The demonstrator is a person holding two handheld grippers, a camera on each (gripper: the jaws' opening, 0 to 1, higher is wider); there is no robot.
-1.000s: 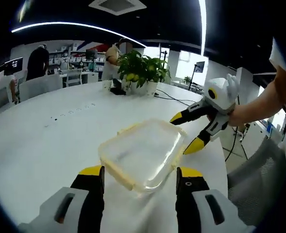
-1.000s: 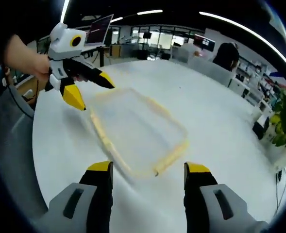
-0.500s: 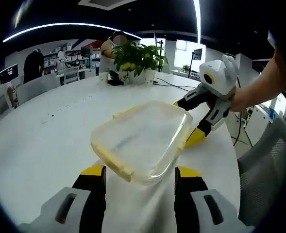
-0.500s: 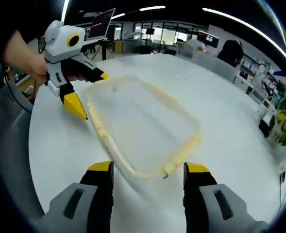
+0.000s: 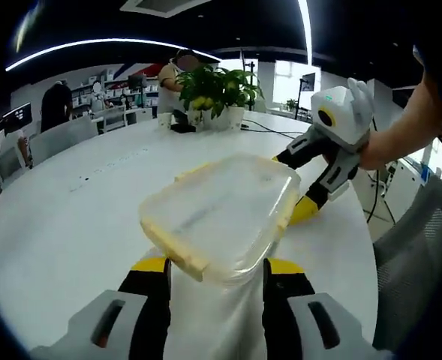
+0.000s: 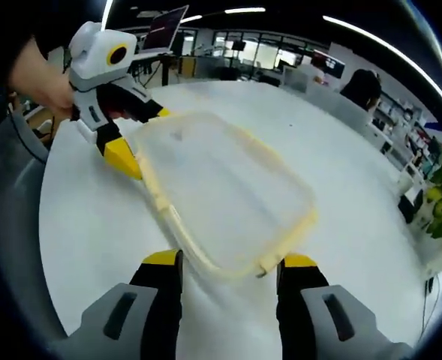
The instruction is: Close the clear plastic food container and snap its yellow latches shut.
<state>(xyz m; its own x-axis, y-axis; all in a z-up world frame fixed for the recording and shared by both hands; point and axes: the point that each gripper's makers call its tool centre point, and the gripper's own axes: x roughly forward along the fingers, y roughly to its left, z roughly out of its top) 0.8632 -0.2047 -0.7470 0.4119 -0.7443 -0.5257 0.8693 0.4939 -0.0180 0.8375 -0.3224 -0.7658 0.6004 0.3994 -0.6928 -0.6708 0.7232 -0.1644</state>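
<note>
I have both grippers closing in on the clear plastic food container [image 5: 221, 214], which sits on the round white table [image 5: 63, 225] with its lid already lying flat on top. Over the last second the container has grown in both views, so I have brought each hand nearer; in the left gripper view its near corner now reaches down between my left gripper [image 5: 215, 289] jaws, which have narrowed a little since half a second ago. They stand apart on either side of the corner, and I cannot tell whether they touch the plastic.

In the right gripper view the right gripper [image 6: 228, 281] sits in the same way, jaws apart with the opposite corner of the container [image 6: 224, 199] just between the tips, and they too are narrower than before. The yellow latches [image 6: 157, 199] run along the rim as pale strips; I cannot tell if any has snapped down.

From the far side, the right gripper [image 5: 311, 187] has its yellow tips against the container's edge, and the left one [image 6: 127, 135] does likewise in the other view.

My reading: the lid is seated, and I am set to press the end latches next.
</note>
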